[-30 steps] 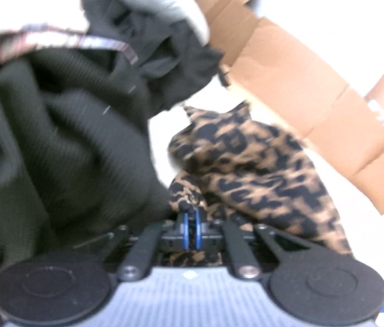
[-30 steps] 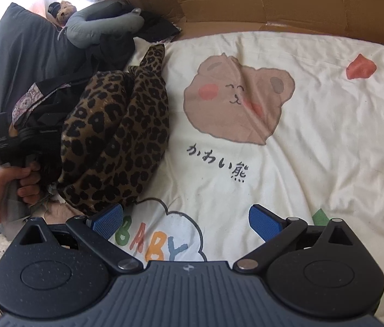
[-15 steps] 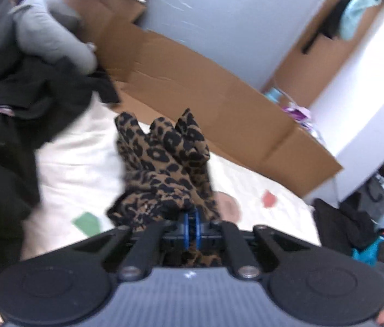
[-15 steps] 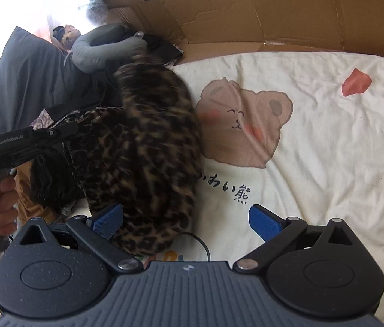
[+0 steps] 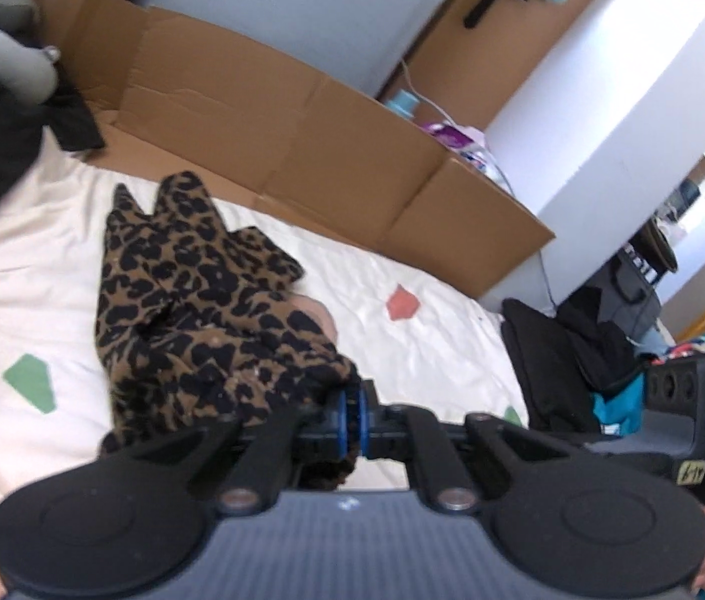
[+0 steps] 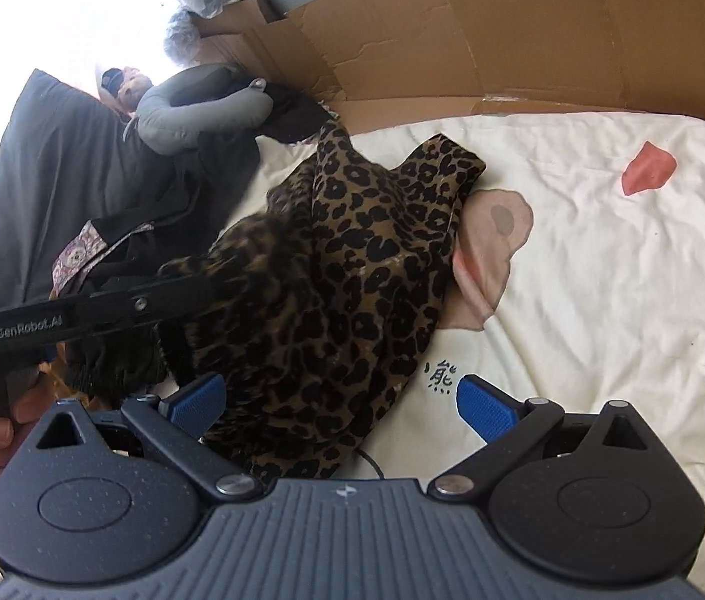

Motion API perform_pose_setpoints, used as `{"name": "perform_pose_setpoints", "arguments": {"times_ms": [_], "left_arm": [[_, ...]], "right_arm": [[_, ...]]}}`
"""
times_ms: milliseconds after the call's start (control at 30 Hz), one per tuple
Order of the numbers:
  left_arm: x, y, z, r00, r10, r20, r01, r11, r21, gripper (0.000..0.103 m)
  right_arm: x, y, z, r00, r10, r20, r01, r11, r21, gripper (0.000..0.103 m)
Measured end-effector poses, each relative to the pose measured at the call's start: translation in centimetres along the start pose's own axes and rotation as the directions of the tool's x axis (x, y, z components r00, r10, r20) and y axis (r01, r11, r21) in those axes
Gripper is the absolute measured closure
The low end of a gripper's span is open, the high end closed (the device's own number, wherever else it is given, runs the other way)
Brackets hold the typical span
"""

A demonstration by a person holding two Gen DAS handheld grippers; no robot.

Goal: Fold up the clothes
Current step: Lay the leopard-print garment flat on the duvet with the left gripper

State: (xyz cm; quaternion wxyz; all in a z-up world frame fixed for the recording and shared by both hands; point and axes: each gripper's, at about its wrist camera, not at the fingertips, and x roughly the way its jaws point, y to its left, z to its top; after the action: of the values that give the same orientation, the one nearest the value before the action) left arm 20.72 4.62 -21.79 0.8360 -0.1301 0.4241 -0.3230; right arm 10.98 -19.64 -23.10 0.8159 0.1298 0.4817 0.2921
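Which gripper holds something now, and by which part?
The left gripper pinches a bunched edge of the leopard-print garment. The right gripper is open, holding nothing.

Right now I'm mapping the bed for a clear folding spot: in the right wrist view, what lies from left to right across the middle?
Dark grey pillow → leopard-print garment → bear print on the white sheet → red patch.

You face a cream bedsheet (image 6: 602, 270) edged by flattened cardboard (image 5: 272, 120) — behind it a pale wall (image 5: 302, 5), bright daylight upper left.
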Motion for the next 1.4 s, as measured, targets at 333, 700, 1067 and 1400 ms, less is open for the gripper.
{"name": "perform_pose_setpoints", "arguments": {"times_ms": [333,700,1067,1400], "left_arm": [[3.1,-2.3,-0.4,0.995,-0.028,-0.094,0.035,0.997,0.075,0.097],[-0.7,-2.5,-1.0,0.991,-0.027,-0.127,0.042,0.993,0.113,0.075],[-3.9,1.9,-2.0,0.983,0.131,-0.131,-0.118,0.988,0.101,0.067],[-4.6,7.9,-5.6,0.938,0.281,-0.205,-0.283,0.959,0.017,0.051]], "right_arm": [[0.7,-0.4,-0.7,0.999,-0.026,-0.021,0.026,1.0,0.014,0.002],[1.6,-2.1,-2.9,0.996,-0.04,-0.076,0.043,0.998,0.04,0.002],[2.9,-0.4,-4.1,0.993,0.003,-0.115,-0.002,1.0,0.011,0.002],[4.6,1.8,-5.1,0.985,0.042,-0.167,-0.047,0.998,-0.03,0.002]]}}
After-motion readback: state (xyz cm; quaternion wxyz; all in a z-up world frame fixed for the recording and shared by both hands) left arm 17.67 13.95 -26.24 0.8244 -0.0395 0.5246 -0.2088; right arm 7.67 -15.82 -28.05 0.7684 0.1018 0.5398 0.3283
